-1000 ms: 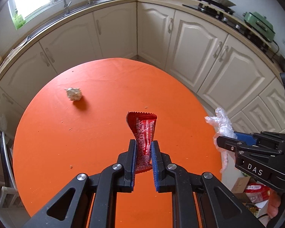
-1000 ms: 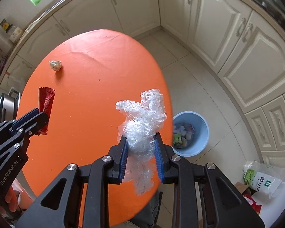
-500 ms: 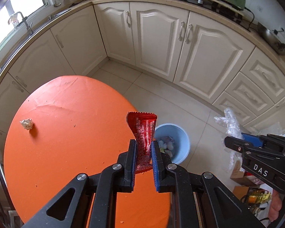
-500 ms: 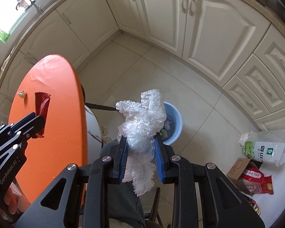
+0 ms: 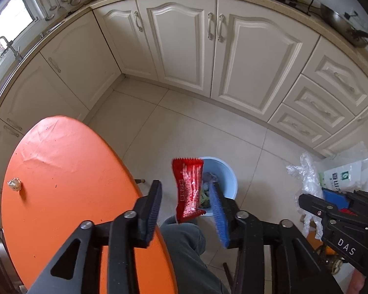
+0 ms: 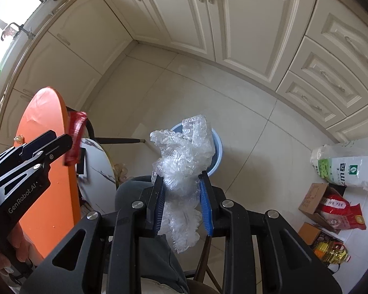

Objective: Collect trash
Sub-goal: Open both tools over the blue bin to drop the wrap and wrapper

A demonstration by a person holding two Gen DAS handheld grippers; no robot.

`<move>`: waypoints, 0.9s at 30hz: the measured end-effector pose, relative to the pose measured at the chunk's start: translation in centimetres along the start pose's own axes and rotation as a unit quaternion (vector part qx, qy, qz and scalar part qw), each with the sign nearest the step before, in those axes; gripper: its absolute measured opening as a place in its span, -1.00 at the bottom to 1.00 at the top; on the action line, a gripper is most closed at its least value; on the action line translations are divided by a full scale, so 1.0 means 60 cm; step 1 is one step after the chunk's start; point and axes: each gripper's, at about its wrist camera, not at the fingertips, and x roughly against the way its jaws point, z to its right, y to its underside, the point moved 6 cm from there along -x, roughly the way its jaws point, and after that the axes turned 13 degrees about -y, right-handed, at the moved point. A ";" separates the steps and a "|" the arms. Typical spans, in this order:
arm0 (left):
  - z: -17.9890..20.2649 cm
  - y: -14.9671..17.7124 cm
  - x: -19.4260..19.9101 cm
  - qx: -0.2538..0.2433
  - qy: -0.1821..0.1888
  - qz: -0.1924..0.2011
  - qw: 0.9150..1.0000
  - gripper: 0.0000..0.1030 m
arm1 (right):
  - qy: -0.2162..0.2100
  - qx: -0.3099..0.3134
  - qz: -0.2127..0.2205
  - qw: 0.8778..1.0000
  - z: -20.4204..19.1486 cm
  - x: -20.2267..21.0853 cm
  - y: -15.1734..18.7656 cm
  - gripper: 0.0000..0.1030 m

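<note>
Here, itemised:

- Left tongs [image 5: 186, 205]: jaws just parted, standing open; red snack wrapper [image 5: 189, 188] loose between the pads, clear of both, upright, directly over the pale blue bin [image 5: 229, 182] on the floor. Same wrapper seen in the right wrist view [image 6: 74, 137], past the tabletop's near edge.
- Right tongs [image 6: 181, 196]: clamped on a crumpled wad of clear plastic film [image 6: 184, 161], bulging above and hanging below the blue pads; bin rim [image 6: 218, 149] behind the wad.
- Orange round tabletop [image 5: 61, 171]: one small crumpled paper ball [image 5: 14, 184] near its far left edge, well apart from both tongs.
- Bin: some trash inside, partly hidden by the wrapper and the pad.
- Grey trouser leg [image 5: 184, 242] of the person below the left tongs.
- Floor, right side: white sack with green print [image 6: 346, 169], cardboard box [image 6: 314, 198], red bag [image 6: 338, 210], oil bottle [image 6: 331, 251].
- Cream cabinets [image 5: 223, 49] along the far wall.
</note>
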 end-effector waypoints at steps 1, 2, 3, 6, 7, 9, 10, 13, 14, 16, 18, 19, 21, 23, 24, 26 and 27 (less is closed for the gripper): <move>0.006 -0.006 -0.004 -0.001 -0.002 0.001 1.000 -0.02 | 0.001 -0.004 0.000 1.000 0.007 -0.001 0.001 -0.47; 0.010 -0.009 -0.008 -0.002 -0.004 0.002 1.000 -0.02 | 0.002 -0.007 -0.001 1.000 0.012 -0.001 0.001 -0.46; 0.014 -0.010 -0.010 -0.004 -0.004 0.001 1.000 -0.02 | 0.003 -0.010 -0.001 1.000 0.016 -0.003 0.002 -0.46; 0.020 -0.010 -0.018 -0.007 -0.004 -0.006 1.000 -0.02 | 0.004 -0.019 -0.004 1.000 0.027 -0.009 0.002 -0.46; 0.021 -0.011 -0.021 -0.007 -0.005 -0.007 1.000 -0.02 | 0.004 -0.020 -0.005 1.000 0.026 -0.012 0.001 -0.45; 0.021 -0.009 -0.025 -0.008 -0.008 -0.010 1.000 -0.02 | 0.002 -0.020 -0.009 1.000 0.023 -0.019 0.000 -0.45; 0.020 -0.008 -0.028 -0.007 -0.010 -0.011 1.000 -0.02 | -0.001 -0.019 -0.010 1.000 0.019 -0.023 -0.001 -0.45; 0.008 -0.002 -0.026 -0.004 -0.016 -0.012 1.000 -0.02 | -0.014 -0.013 -0.009 1.000 0.003 -0.032 -0.007 -0.41; 0.004 -0.003 -0.025 -0.001 -0.017 -0.011 1.000 -0.02 | -0.022 -0.015 -0.009 1.000 -0.002 -0.034 -0.010 -0.16; -0.004 0.000 -0.023 0.006 -0.020 -0.011 1.000 -0.02 | -0.038 -0.030 -0.012 0.999 -0.013 -0.038 -0.015 0.59; -0.011 0.002 -0.020 0.012 -0.023 -0.010 1.000 -0.02 | -0.046 -0.034 0.007 0.998 -0.023 -0.034 -0.021 0.83; -0.016 0.003 -0.019 0.016 -0.025 -0.009 1.000 -0.02 | -0.041 -0.029 0.015 0.999 -0.028 -0.032 -0.023 0.83; -0.026 0.006 -0.019 0.023 -0.030 -0.010 0.999 -0.01 | -0.029 -0.016 0.011 0.999 -0.037 -0.034 -0.022 0.83; -0.036 0.014 -0.018 0.029 -0.030 -0.012 0.999 -0.01 | -0.031 -0.012 0.003 0.999 -0.044 -0.040 -0.020 0.83; -0.038 0.016 -0.018 0.030 -0.029 -0.013 0.999 -0.01 | -0.031 -0.014 0.000 0.999 -0.045 -0.043 -0.018 0.83; -0.044 0.024 -0.016 0.032 -0.029 -0.015 0.999 -0.01 | -0.029 -0.017 -0.004 0.999 -0.047 -0.047 -0.015 0.83; -0.045 0.026 -0.016 0.032 -0.030 -0.016 0.999 -0.01 | -0.027 -0.016 -0.005 0.999 -0.048 -0.049 -0.015 0.83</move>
